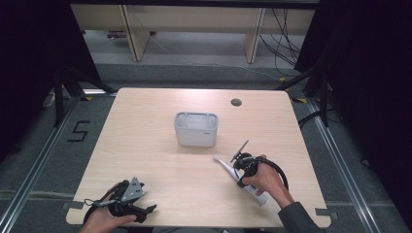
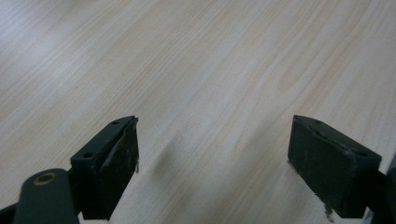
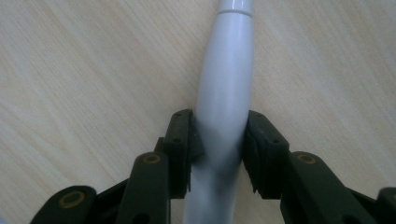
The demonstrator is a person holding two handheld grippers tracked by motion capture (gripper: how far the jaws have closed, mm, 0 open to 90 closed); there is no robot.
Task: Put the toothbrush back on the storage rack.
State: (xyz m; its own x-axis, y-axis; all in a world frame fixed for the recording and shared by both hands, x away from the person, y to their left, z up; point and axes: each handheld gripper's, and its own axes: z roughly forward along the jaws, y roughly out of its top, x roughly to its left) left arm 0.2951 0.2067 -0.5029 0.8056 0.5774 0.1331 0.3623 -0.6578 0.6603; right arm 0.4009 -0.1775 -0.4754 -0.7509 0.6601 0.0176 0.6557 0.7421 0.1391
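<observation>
A white electric toothbrush (image 1: pixel 227 166) lies flat on the wooden table (image 1: pixel 145 155), right of centre, with its head pointing up-left toward the bin. My right gripper (image 1: pixel 241 178) is shut on its handle. In the right gripper view both black pads press the sides of the white handle (image 3: pixel 229 70), and the gripper (image 3: pixel 223 135) straddles it from above. My left gripper (image 1: pixel 145 209) rests near the table's front left edge. In the left gripper view it (image 2: pixel 212 158) stands open over bare wood, with nothing between its jaws.
A grey rectangular bin (image 1: pixel 195 137) stands upright at the table's middle, just beyond the toothbrush head. A round cable hole (image 1: pixel 236 102) sits near the far edge. Dark floor and black stands surround the table.
</observation>
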